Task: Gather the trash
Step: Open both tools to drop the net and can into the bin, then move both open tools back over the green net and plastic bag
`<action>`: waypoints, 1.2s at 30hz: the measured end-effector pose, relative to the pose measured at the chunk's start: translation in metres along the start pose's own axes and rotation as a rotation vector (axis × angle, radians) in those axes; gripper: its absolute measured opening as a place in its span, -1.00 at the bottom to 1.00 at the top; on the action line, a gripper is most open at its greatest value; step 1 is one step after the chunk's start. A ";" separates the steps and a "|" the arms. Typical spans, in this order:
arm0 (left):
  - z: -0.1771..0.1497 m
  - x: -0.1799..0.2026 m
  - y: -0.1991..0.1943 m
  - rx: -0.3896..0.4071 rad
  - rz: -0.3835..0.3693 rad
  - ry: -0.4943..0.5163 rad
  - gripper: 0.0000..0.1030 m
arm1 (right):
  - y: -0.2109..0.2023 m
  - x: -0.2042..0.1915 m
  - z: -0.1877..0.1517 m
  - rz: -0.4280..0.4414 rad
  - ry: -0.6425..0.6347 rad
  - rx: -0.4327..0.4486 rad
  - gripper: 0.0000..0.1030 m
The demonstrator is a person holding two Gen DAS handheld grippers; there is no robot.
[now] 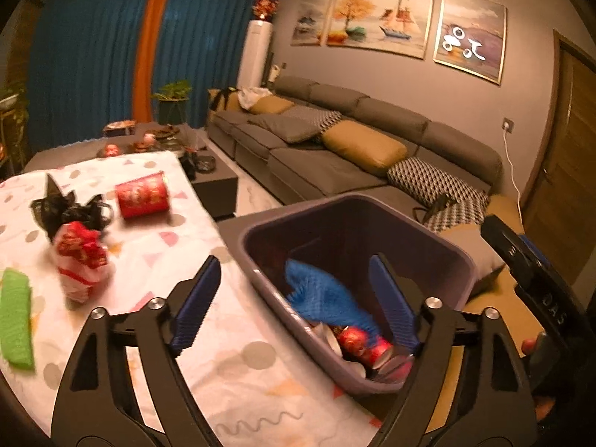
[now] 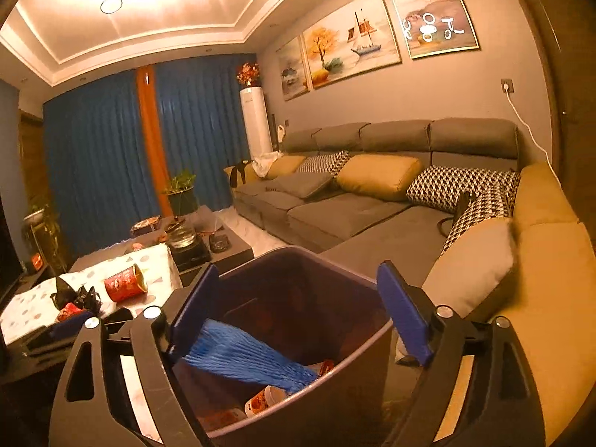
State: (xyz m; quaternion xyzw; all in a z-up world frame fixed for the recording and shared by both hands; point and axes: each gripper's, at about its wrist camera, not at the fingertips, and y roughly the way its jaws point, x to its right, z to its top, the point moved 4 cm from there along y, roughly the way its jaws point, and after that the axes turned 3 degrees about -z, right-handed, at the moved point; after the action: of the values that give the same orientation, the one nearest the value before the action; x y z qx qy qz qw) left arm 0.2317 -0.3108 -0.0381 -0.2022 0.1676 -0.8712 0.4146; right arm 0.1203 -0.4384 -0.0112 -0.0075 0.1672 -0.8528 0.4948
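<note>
My left gripper (image 1: 298,305) is open over the near corner of a dark bin (image 1: 260,272), with nothing between its fingers. In the bin lie a blue foam net (image 1: 324,298) and red cans (image 1: 367,344). On the patterned tablecloth to the left lie a red can (image 1: 143,195), a black plastic bag (image 1: 70,208), a red-and-white wrapper (image 1: 82,257) and a green foam net (image 1: 15,320). My right gripper (image 2: 298,316) is also open and empty above the bin (image 2: 372,339), where the blue net (image 2: 253,357) and a small cup (image 2: 264,400) show.
A grey sofa (image 1: 335,156) with yellow and houndstooth cushions runs behind the bin. A dark coffee table (image 2: 223,249) with a glass pot (image 2: 182,236) stands beyond the tablecloth. A potted plant (image 1: 173,102) and blue curtains are at the back, a wooden door (image 1: 570,167) at right.
</note>
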 end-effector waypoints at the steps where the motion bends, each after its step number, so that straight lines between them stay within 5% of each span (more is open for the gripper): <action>1: 0.000 -0.004 -0.006 0.009 0.012 -0.011 0.65 | -0.003 -0.001 -0.001 0.004 -0.003 0.003 0.68; 11: -0.008 -0.044 -0.053 0.057 0.185 -0.044 0.72 | -0.036 -0.020 -0.006 0.063 -0.039 0.056 0.83; 27: -0.038 -0.180 -0.136 0.057 0.512 -0.169 0.72 | -0.047 -0.107 -0.032 0.254 -0.124 -0.016 0.83; 36: -0.050 -0.223 -0.144 0.020 0.573 -0.227 0.72 | -0.038 -0.172 -0.046 0.352 -0.191 -0.056 0.83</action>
State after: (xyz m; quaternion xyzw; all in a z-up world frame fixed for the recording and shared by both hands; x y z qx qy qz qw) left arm 0.2411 -0.0419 -0.0626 -0.2384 0.1617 -0.6924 0.6615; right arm 0.1680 -0.2626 -0.0176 -0.0727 0.1421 -0.7433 0.6496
